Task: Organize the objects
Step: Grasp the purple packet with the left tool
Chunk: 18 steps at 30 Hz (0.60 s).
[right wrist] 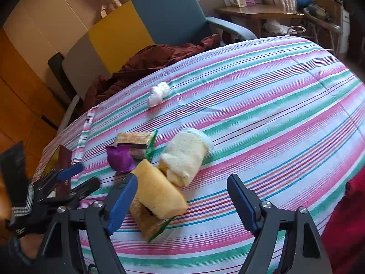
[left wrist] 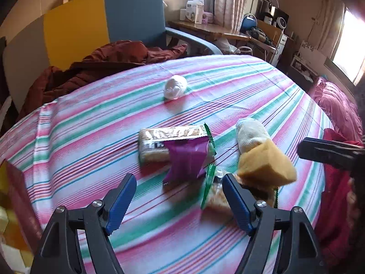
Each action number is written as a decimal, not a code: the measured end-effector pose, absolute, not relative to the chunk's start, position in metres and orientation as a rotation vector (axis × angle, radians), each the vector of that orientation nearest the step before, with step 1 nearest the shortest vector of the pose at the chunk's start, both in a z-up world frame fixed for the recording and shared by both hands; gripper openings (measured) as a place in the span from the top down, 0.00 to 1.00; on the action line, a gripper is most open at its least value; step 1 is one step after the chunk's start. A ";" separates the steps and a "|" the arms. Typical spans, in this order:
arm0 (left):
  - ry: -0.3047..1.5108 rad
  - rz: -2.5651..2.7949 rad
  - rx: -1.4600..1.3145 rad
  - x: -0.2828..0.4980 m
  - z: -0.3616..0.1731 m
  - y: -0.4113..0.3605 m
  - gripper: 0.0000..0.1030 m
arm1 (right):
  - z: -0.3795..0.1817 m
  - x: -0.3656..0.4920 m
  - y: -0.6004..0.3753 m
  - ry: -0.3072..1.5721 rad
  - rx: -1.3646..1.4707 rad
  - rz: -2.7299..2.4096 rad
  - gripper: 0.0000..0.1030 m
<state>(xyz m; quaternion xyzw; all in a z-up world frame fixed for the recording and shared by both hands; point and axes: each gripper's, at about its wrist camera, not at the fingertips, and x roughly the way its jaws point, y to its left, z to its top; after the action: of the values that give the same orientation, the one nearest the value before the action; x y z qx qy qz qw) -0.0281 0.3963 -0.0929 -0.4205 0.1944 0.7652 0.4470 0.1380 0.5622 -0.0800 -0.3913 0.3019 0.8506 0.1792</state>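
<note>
On the striped bedsheet (left wrist: pixel 228 86) lie a cluster of things: a wrapped biscuit pack (left wrist: pixel 173 137), a purple wrapper (left wrist: pixel 187 157), a yellow sponge (left wrist: pixel 267 164), a cream fuzzy roll (left wrist: pixel 251 134) and a green-edged snack packet (left wrist: pixel 216 194). A white wad (left wrist: pixel 175 86) sits farther back. My left gripper (left wrist: pixel 179 198) is open and empty, just short of the purple wrapper. My right gripper (right wrist: pixel 182 198) is open, its left finger beside the sponge (right wrist: pixel 159 189), which lies on the snack packet (right wrist: pixel 150 223). The roll (right wrist: pixel 184 155), purple wrapper (right wrist: pixel 119 159), biscuit pack (right wrist: pixel 134 140) and wad (right wrist: pixel 158 93) show there too.
A dark red jacket (left wrist: pixel 95 66) lies on a blue and yellow chair (left wrist: pixel 102 22) behind the bed. A pink quilt (left wrist: pixel 337 105) lies at the right. A wooden desk (left wrist: pixel 205 29) with boxes stands at the back. The left gripper (right wrist: pixel 68 182) shows at the right wrist view's left edge.
</note>
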 end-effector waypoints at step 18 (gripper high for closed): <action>0.391 1.838 -1.103 -0.053 -0.117 0.414 0.61 | -0.075 0.129 0.544 0.874 -1.311 2.576 0.21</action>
<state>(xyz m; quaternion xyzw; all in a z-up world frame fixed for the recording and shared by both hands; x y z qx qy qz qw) -0.0526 0.4139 -0.1167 -0.4487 0.1589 0.7477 0.4630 0.1292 0.5436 -0.0752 -0.4334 0.2890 0.8514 0.0610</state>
